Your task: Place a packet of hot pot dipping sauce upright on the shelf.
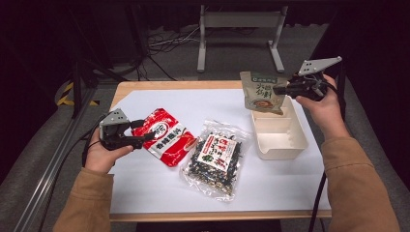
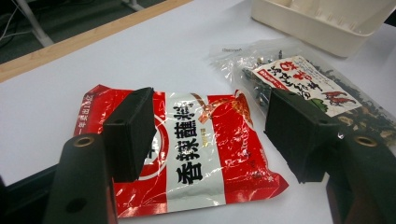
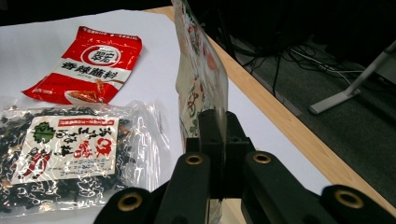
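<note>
My right gripper (image 1: 280, 90) is shut on the edge of a green-grey snack pouch (image 1: 262, 92), which hangs in the air over the far end of a white bin (image 1: 300, 140). In the right gripper view the pouch (image 3: 198, 70) stands edge-on, pinched between the black jaws. A red sauce packet (image 1: 164, 136) lies flat on the white table cover. My left gripper (image 1: 146, 138) is open at its left edge, and in the left gripper view its jaws stand one on each side above the red packet (image 2: 201, 154) without pressing it.
A clear bag of dark dried food with a white and red label (image 1: 216, 157) lies between the red packet and the bin. The table's wooden edge (image 1: 169, 85) runs along the far side. A metal stand (image 1: 239, 34) and cables are on the floor beyond.
</note>
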Motion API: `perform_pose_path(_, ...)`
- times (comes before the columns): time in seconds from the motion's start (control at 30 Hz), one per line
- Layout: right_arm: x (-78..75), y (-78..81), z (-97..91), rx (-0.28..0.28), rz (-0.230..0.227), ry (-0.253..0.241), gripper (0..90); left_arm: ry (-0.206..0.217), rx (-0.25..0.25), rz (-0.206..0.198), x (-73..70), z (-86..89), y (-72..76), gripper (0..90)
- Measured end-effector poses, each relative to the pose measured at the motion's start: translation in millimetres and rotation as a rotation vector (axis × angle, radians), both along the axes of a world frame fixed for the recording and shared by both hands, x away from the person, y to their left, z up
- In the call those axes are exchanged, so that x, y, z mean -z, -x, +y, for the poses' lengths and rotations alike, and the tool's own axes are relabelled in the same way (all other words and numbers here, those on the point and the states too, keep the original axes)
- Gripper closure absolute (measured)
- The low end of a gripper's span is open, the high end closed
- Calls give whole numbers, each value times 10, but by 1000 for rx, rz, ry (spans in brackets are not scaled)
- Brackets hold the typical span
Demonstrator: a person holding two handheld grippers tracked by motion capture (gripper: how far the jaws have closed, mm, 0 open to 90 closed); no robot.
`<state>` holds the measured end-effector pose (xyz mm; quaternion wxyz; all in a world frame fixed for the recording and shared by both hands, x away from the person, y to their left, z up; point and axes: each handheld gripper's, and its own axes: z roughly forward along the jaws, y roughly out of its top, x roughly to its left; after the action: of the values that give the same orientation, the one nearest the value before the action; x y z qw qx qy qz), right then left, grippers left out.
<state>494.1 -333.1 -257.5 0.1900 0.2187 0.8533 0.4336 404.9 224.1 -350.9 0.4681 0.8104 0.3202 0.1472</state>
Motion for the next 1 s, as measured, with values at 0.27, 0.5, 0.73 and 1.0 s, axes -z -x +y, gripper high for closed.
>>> perform_pose_path(0.27, 19, -109, -113, 31, 2, 3, 900, -7, -20, 7, 22, 52, 31, 341)
perform_pose_path(0.5, 62, -216, -196, 57, 6, 18, 900, -12, -41, 9, 43, 115, 71, 341)
perform_pose_path(0.73, 150, -326, -273, 88, 13, 12, 900, -16, -46, 9, 53, 139, 83, 342)
perform_pose_path(1.0, 219, -412, -288, 103, 9, 34, 900, -10, -50, 13, 64, 148, 75, 342)
